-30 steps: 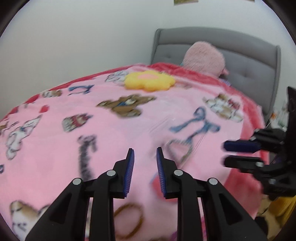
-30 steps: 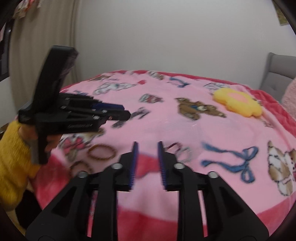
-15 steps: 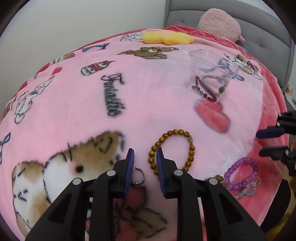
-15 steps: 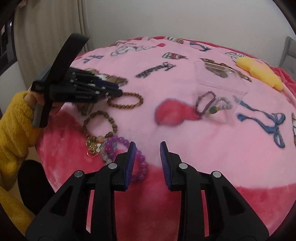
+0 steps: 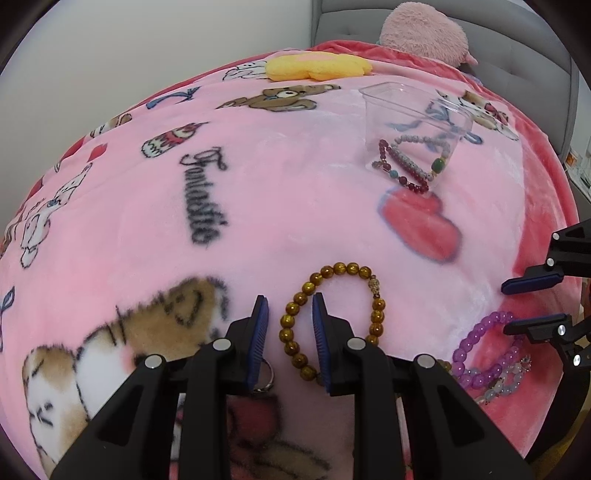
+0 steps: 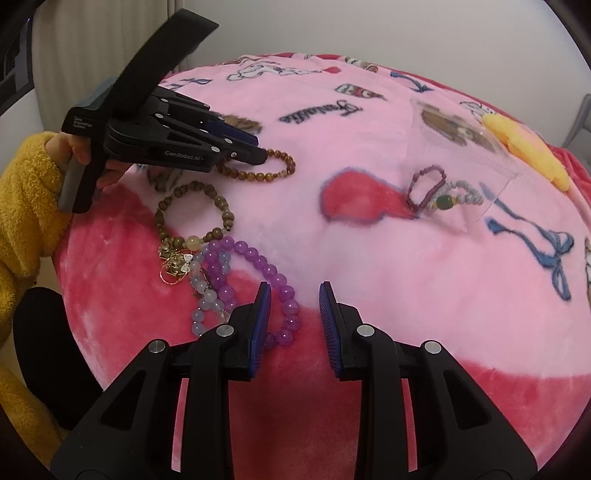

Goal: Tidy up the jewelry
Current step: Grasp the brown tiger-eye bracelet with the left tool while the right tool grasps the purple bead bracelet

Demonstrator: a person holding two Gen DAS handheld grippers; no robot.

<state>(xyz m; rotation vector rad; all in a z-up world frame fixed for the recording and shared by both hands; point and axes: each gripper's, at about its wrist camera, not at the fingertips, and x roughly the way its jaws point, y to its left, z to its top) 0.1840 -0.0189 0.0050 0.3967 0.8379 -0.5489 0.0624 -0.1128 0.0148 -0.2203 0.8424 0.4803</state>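
Observation:
An amber bead bracelet (image 5: 376, 308) lies on the pink blanket. My left gripper (image 5: 288, 314) is open, its fingers straddling the bracelet's left side; it also shows in the right wrist view (image 6: 255, 151). A clear plastic box (image 5: 413, 122) further back holds a dark red bracelet (image 5: 402, 177) and a pale beaded one. My right gripper (image 6: 293, 306) is open just above a purple bead bracelet (image 6: 258, 258). Beside that lie a brown wooden bracelet with gold charms (image 6: 192, 218) and a pale blue bead bracelet (image 6: 201, 291). A small ring (image 5: 264, 380) sits under my left finger.
The bed's pink cartoon blanket (image 5: 147, 229) slopes down to a red border near me. A yellow flower cushion (image 5: 317, 66) and pink plush (image 5: 424, 33) sit by the grey headboard. A curtain (image 6: 92, 48) hangs at the left.
Both grippers dropped from a raised view toward the jewelry. My left gripper has closed in around the amber bracelet. My right gripper has moved in over the purple bracelet.

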